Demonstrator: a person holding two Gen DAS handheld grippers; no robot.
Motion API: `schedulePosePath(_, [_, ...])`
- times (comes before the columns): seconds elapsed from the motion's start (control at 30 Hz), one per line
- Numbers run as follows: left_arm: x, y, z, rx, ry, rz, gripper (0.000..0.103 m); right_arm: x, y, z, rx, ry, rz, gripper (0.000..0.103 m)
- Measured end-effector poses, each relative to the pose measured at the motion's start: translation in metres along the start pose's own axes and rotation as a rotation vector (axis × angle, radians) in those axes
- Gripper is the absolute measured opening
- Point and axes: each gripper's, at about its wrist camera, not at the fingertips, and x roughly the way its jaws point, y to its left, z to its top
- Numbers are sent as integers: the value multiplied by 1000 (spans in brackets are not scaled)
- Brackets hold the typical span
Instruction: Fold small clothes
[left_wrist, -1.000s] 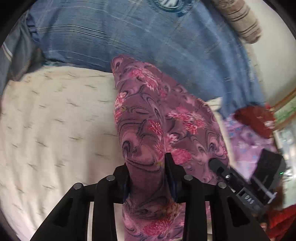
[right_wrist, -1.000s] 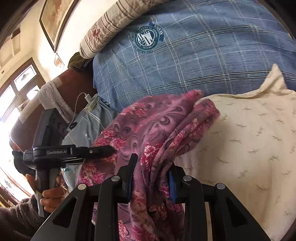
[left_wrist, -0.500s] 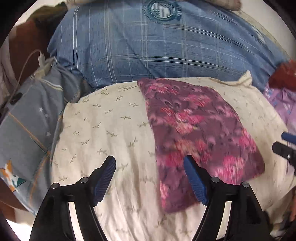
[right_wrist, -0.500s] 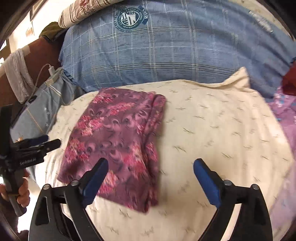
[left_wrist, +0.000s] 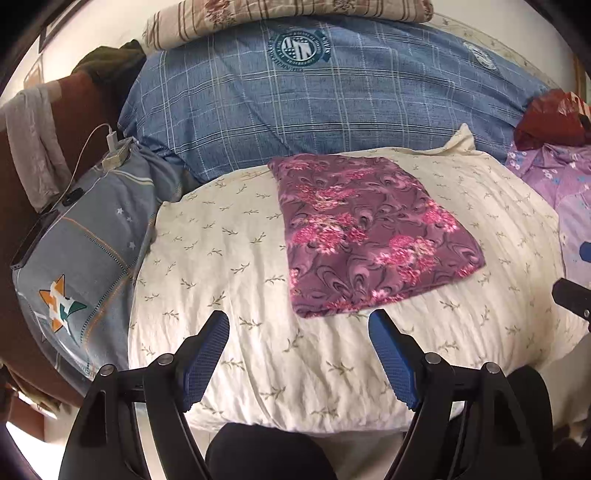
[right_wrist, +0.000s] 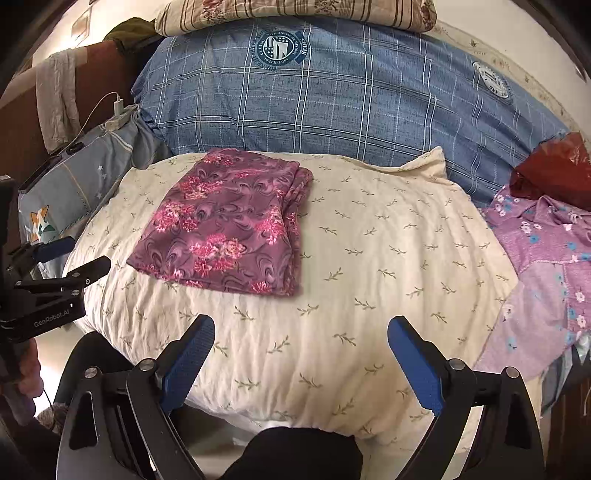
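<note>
Both grippers are now backing off, left gripper and right gripper gaping and holding nothing. Folded floral garment is lying on the cream pillow, seemingly finished; the lilac shirt is probably waiting next.

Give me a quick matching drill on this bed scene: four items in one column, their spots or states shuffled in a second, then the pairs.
Items:
1. maroon floral garment
2. lilac flowered shirt
3. blue plaid pillow
4. left gripper

Places or states:
A. open, holding nothing
B. folded flat on the cream pillow
C. behind the cream pillow
D. unfolded at the cream pillow's right edge

Pairs: 1-B, 2-D, 3-C, 4-A
</note>
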Motion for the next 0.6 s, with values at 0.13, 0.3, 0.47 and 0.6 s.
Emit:
schedulePosePath(0.13, [-10,-9,-11,32,12,-40,77,-10,-6,-9,34,-1,5,95])
schedulePosePath(0.3, [-20,-17,-18,76,32,-90,78,-13,-15,-16,81,11,18,95])
schedulePosePath(0.47, [-23,-14,-12,70,45,-166,78,-14,-18,-20,107,18,22,95])
schedulePosePath(0.6, [-29,-11,-9,59,24,-145,78,-11,-18,-22,114,31,23,95])
